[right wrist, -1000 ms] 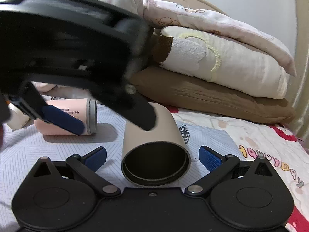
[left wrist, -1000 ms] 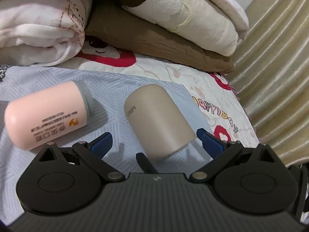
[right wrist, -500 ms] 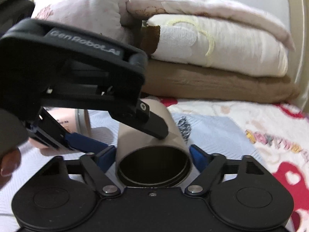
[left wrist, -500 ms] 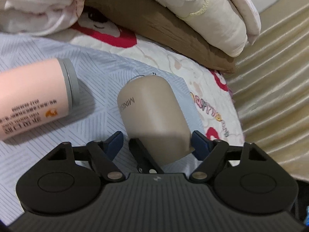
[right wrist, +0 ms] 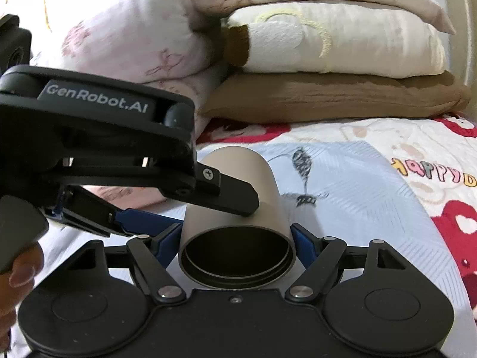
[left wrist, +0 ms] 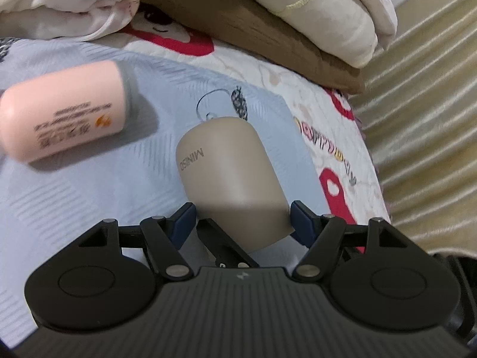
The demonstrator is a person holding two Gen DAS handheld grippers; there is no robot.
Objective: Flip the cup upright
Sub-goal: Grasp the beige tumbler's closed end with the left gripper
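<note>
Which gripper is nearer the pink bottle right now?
Left. The left gripper sits just right of the pink bottle; the right gripper straddles the beige cup, farther off.

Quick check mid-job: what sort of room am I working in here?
Most likely a bedroom, working on a bed: stacked pillows and a folded quilt behind, and a printed bedsheet under the cup.

Both grippers' jaws have narrowed around the cup (right wrist: 237, 223); the right gripper (right wrist: 237, 240) now pinches its rim end.

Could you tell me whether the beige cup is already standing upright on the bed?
No, the beige cup lies on its side, its open mouth facing the right hand-held gripper that clamps it.
</note>
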